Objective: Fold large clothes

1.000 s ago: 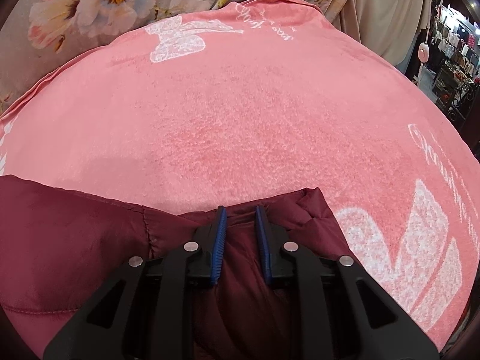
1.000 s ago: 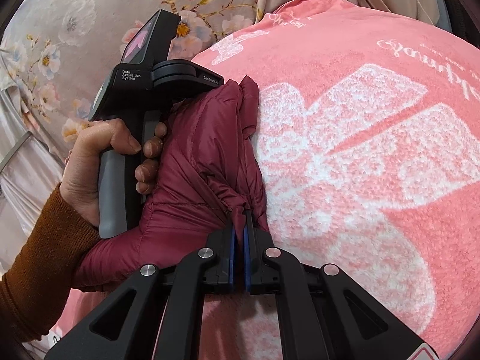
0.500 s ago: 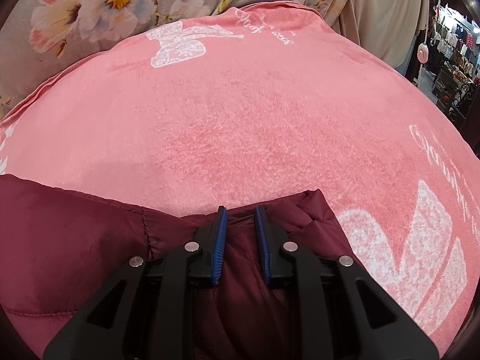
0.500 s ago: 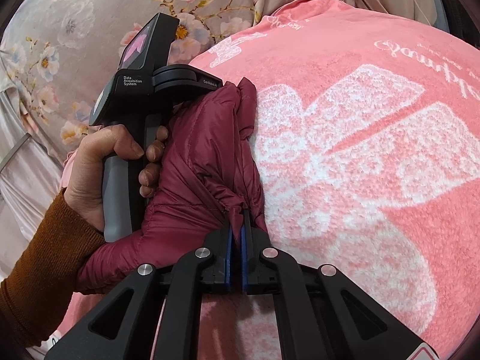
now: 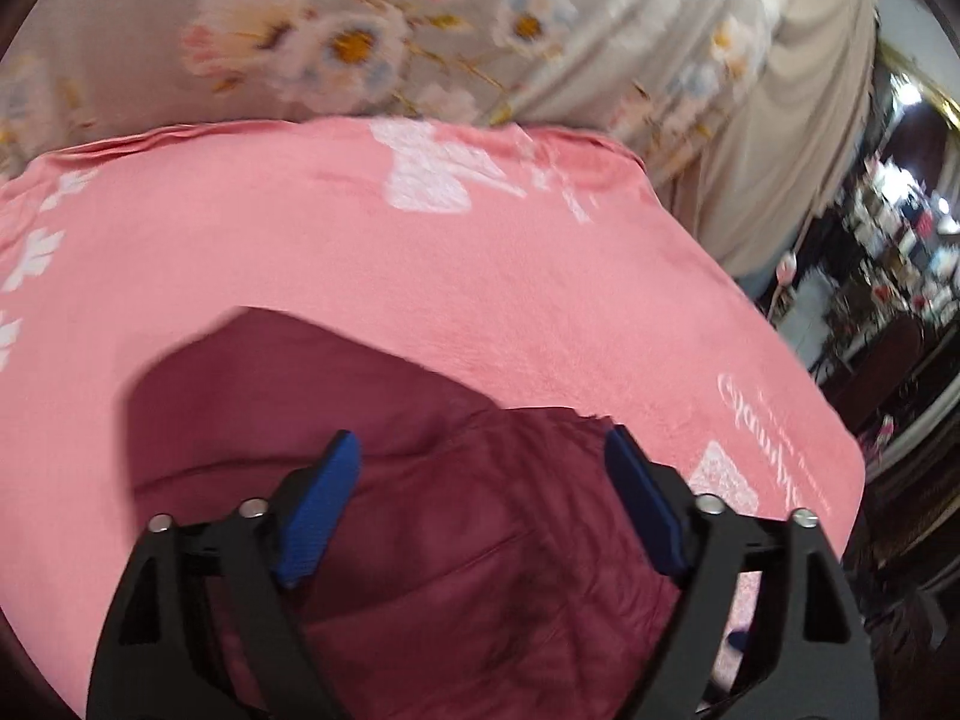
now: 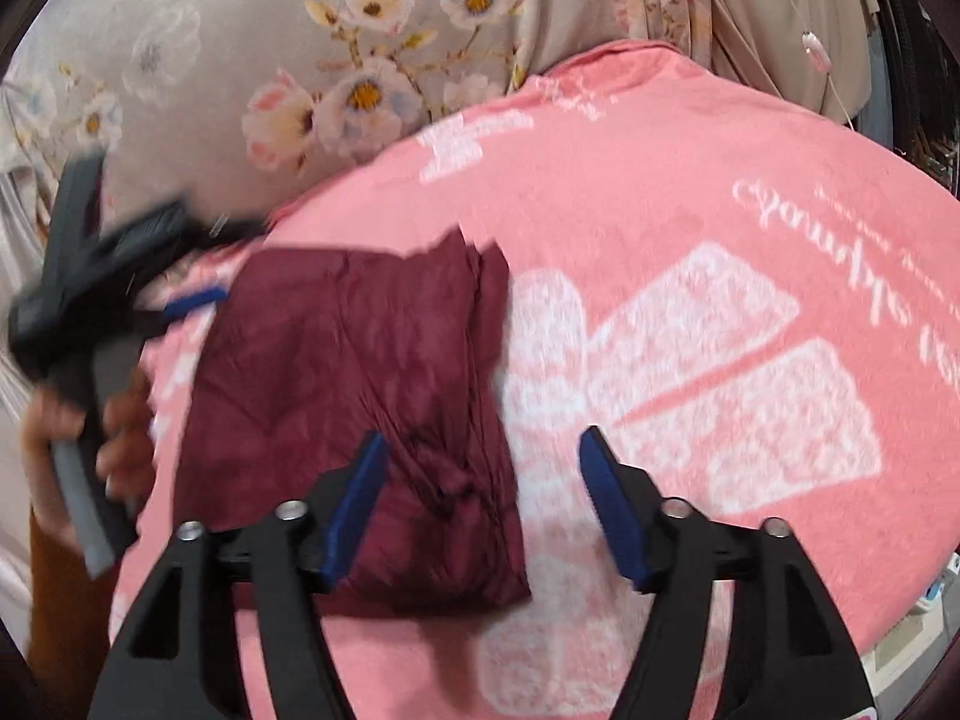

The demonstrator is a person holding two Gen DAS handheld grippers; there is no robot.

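Both tongs, left [image 5: 483,501] and right [image 6: 480,498], now released and spread wide, empty, over the folded maroon jacket [image 6: 348,396].

Pink blanket [image 6: 690,198] with white bow prints and script, spread flat over the carrying surface, itself hidden. Directly on it, a folded maroon jacket [image 6: 336,396], lying toward the blanket's left edge, roughly rectangular, creased, near side bunched. Behind the far edge, floral fabric [image 6: 270,48]. Right edge dropping off toward a dim room.
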